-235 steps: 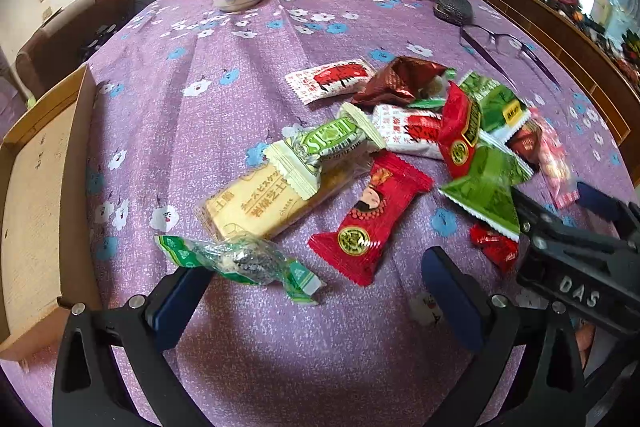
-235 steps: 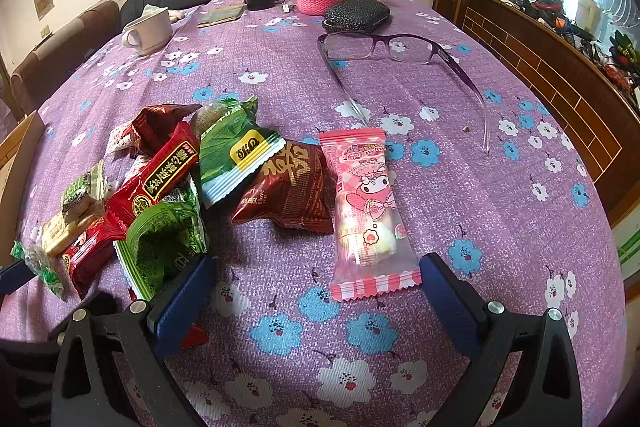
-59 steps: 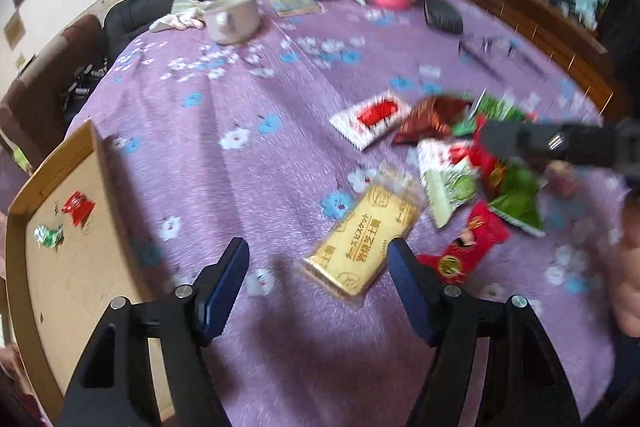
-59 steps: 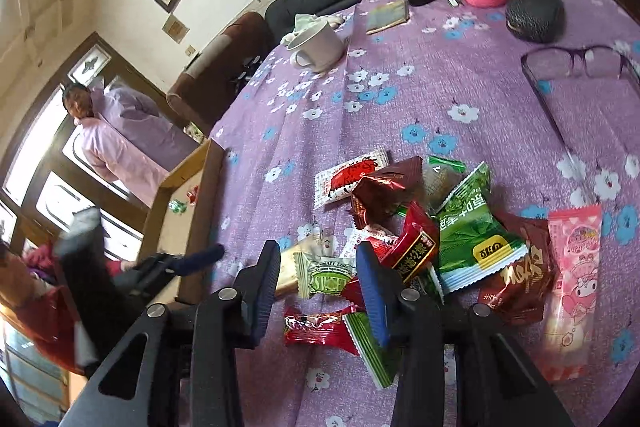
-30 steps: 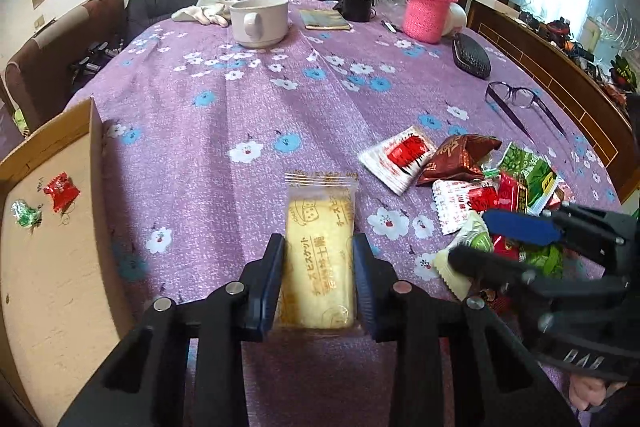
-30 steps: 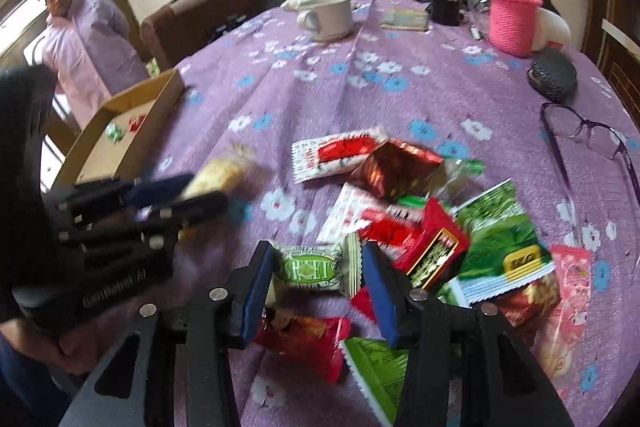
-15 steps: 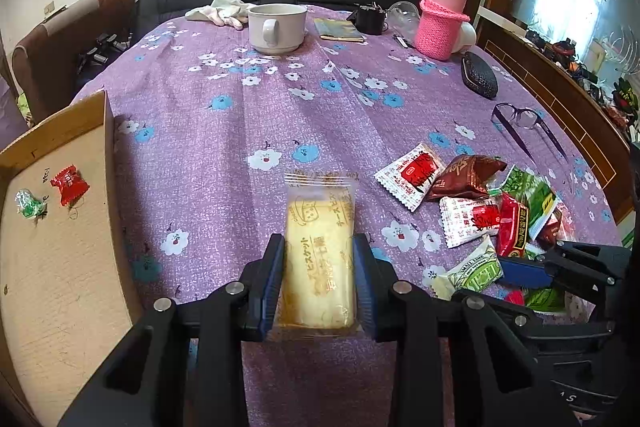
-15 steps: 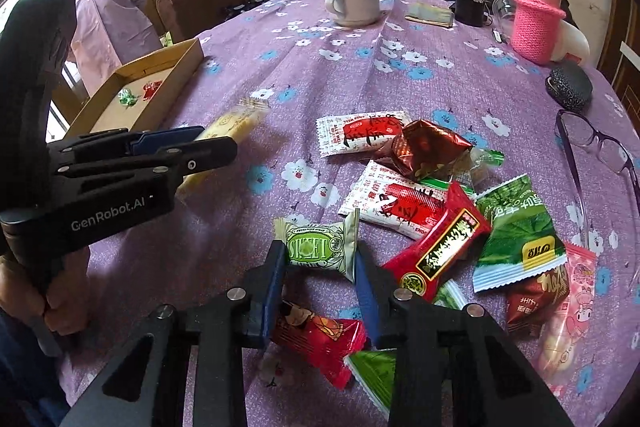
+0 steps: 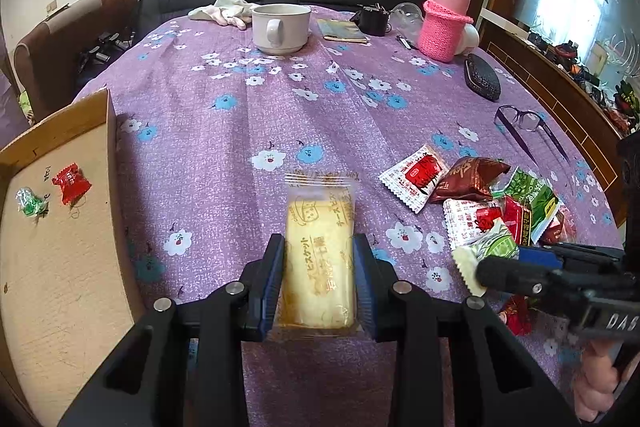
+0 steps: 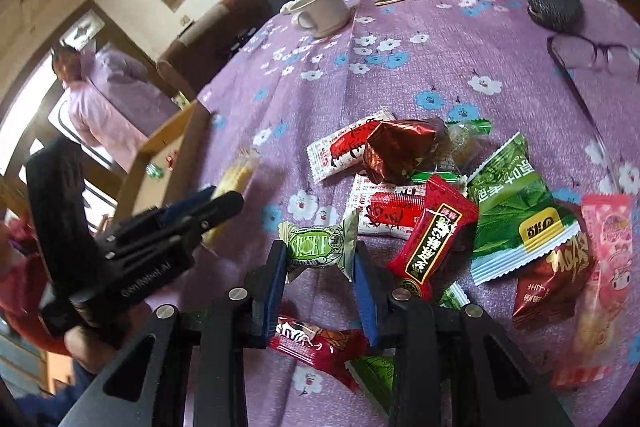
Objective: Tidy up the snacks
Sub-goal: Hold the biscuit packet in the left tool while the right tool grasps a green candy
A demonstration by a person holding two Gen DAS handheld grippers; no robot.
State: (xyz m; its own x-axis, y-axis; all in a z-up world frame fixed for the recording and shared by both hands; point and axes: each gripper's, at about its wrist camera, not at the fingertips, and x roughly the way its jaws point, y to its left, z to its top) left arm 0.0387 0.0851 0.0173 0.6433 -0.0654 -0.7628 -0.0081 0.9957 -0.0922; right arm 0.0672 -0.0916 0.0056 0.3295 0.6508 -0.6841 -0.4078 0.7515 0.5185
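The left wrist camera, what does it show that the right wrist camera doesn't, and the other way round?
Only the left wrist view shows the wooden tray's floor plainly, with a small red sweet and a green one lying on it.

Only the right wrist view shows a person in a pale purple top by the doorway, and a pink cartoon packet.

Both show the yellow biscuit packet clamped in the left gripper, the green-and-white sweet in the right gripper, the white mug and the snack pile.
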